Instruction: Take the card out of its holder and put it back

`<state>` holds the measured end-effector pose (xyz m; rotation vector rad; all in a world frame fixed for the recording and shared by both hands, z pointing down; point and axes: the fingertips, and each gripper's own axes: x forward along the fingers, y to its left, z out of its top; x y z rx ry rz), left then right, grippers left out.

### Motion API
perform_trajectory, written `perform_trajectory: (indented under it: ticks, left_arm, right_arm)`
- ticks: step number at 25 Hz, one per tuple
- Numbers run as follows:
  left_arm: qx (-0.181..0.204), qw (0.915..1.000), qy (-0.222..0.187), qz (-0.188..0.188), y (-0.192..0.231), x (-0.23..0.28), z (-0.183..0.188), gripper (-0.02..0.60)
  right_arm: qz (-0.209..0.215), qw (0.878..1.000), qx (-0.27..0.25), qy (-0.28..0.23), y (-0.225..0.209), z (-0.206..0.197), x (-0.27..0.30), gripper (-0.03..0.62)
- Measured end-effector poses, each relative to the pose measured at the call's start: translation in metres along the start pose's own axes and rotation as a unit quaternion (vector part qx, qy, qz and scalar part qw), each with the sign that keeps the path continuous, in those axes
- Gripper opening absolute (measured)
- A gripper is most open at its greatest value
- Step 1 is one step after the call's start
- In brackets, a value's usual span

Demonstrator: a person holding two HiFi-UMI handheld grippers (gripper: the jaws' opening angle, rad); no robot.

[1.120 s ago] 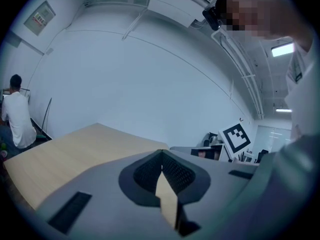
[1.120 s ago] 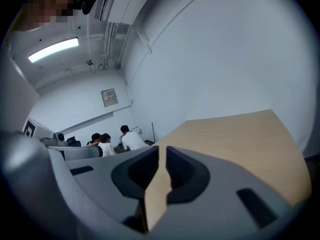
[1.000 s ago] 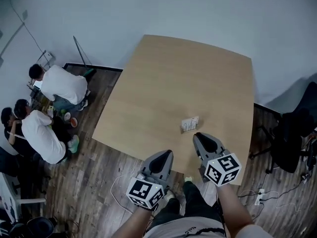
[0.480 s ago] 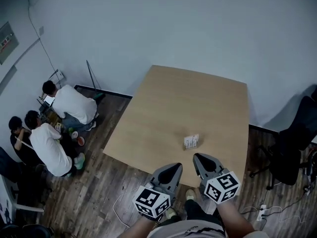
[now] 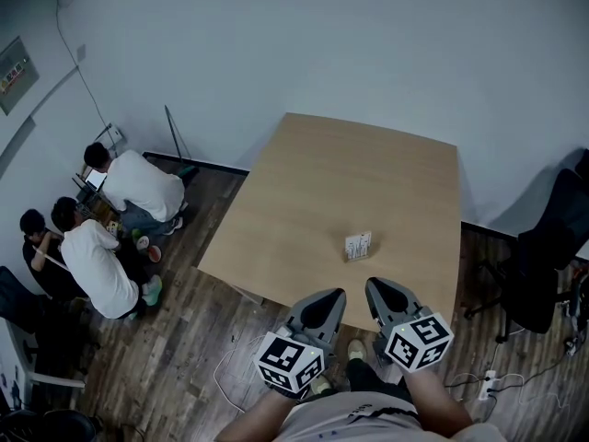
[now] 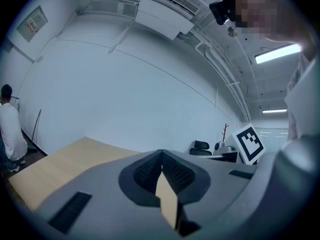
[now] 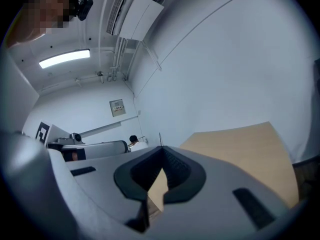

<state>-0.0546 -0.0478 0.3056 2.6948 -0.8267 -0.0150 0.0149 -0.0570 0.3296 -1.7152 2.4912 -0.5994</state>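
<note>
Card holder [image 5: 358, 245], small and pale, stands upright on the light wooden tabletop [image 5: 313, 182], toward 5 o'clock from the tabletop's middle and near the edge closest to you. It is too small in the head view to tell the card from the holder around it.

Your left tongs [image 5: 324, 300] sit at about 7 o'clock from the holder, over the tabletop's near edge, apart from the holder. Your right tongs [image 5: 386, 290] sit at about 5 o'clock from it, also apart from it. Both point away from you, toward 12 o'clock, side by side.

In the left gripper view the two dark ribbed pads [image 6: 177, 171] meet at their tips, clenched, with nothing between them. The right gripper view shows the same: pads pressed together at the tips, gripping nothing, with bare wood beyond them.

At 9 o'clock in the head view, people in white shirts [image 5: 138, 184] sit low on the dark plank floor [image 5: 184, 339]. A black office chair [image 5: 543, 265] stands at 3 o'clock, just off the tabletop's corner.
</note>
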Motion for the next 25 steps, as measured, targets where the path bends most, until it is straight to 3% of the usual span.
perform_trajectory:
  ticks: [25]
  left_arm:
    - [0.005, 0.9998, -0.009, 0.016, 0.011, -0.02, 0.0, 0.012]
  right_arm:
    - [0.013, 1.0, -0.021, 0.002, 0.031, -0.003, 0.0, 0.014]
